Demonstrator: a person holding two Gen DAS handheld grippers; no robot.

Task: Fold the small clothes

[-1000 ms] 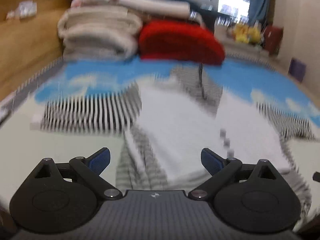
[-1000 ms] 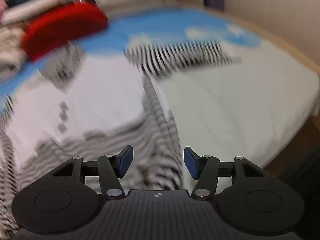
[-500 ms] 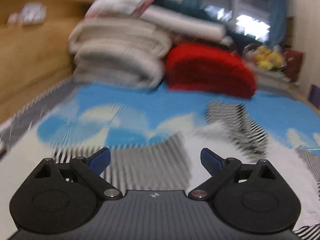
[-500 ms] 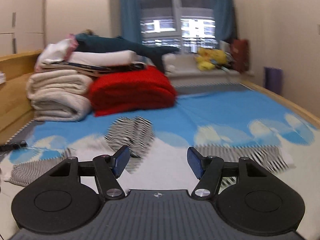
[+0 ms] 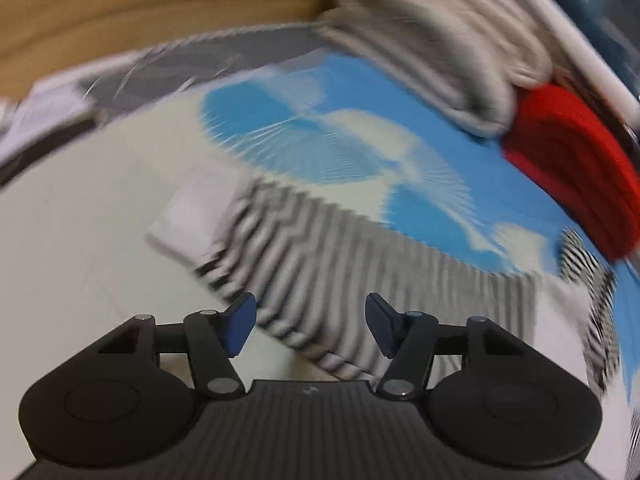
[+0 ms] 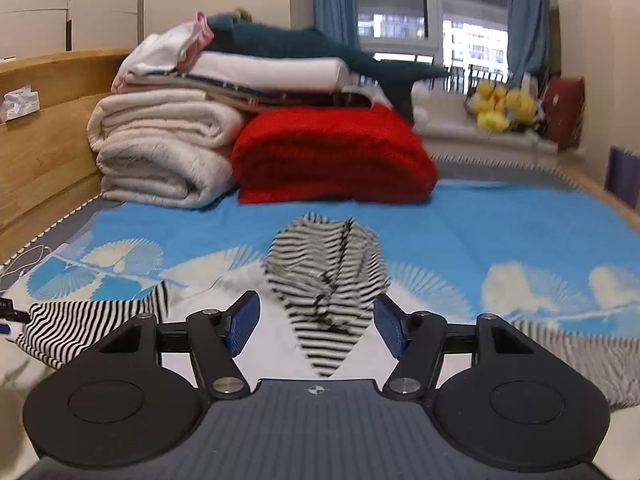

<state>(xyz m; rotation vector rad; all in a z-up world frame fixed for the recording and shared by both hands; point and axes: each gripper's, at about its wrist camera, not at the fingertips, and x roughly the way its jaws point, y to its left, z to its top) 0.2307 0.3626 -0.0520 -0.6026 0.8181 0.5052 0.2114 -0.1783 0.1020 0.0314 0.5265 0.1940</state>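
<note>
I held my left tongs [image 5: 307, 326] spread apart over the striped sleeve [image 5: 360, 280] near the bed's headboard edge, ready to pinch; right tongs [image 6: 316, 328] likewise apart, empty.

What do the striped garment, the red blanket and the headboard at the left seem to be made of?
Striped garment: seemingly a soft knit, cotton-like and matte; it creases and lies limp on the bed.
Red blanket: probably fleece or plush; its surface looks fuzzy, its folds thick and rounded.
Headboard: wood or wood veneer, smooth with a slight sheen; the grain shows faintly.
</note>
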